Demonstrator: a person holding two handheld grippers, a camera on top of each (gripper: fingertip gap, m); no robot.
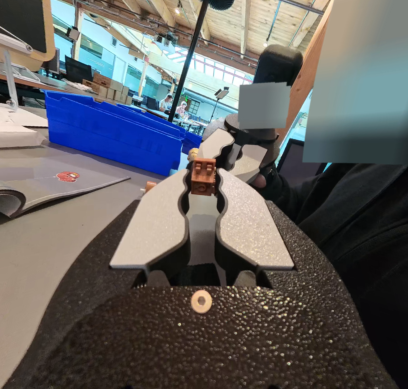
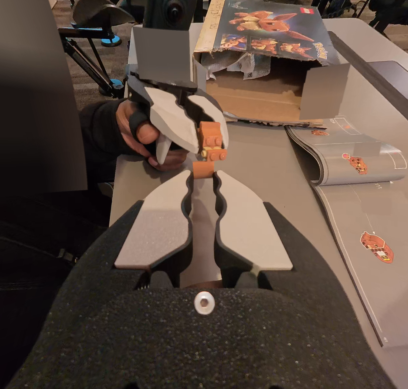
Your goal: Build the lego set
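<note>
Grey table (image 2: pixel 265 179), seen from both wrist views. Torn box (image 2: pixel 265 54) at the far side, open end facing the grippers, crumpled paper inside. Open booklet (image 2: pixel 353 201) lies to the right of the grippers in the right view; in the left view it is on the left. Blue bins (image 1: pixel 110 131) stand on the table beyond the booklet in the left view. A black pole (image 1: pixel 189 54) rises behind them.

Left gripper (image 1: pixel 203 179) is clenched on a brown brick assembly (image 1: pixel 203 177); both fingers press its sides near the tips. In the right view the assembly (image 2: pixel 212 140) shows brown studded parts with a tan piece between them, held above the table. A gloved hand (image 2: pixel 141 133) grips the left gripper's handle, resting at the table edge.

Right gripper (image 2: pixel 203 175) is clenched on a small curved brown piece (image 2: pixel 203 169) at its very tips, both fingers against it. The piece sits just under the assembly, close to it; cannot tell if they touch. The two grippers face each other, tips near.

A small brown-and-white piece (image 1: pixel 150 185) lies on the table just left of the left gripper's fingers.
</note>
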